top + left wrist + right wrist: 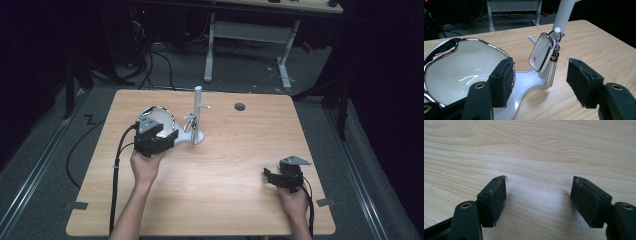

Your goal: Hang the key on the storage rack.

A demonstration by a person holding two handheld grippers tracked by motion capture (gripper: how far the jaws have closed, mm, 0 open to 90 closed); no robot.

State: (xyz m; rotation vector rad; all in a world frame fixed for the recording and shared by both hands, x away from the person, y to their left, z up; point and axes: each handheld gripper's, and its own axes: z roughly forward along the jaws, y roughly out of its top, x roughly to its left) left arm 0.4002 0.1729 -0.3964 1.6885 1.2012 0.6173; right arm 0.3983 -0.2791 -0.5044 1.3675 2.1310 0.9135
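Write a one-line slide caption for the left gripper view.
Open left gripper faces a key fob hanging on a white stand, beside a chrome-rimmed dish.

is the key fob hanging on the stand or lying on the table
Hanging. The key fob dangles tilted from a peg on the white stand, its tassel clear of the table.
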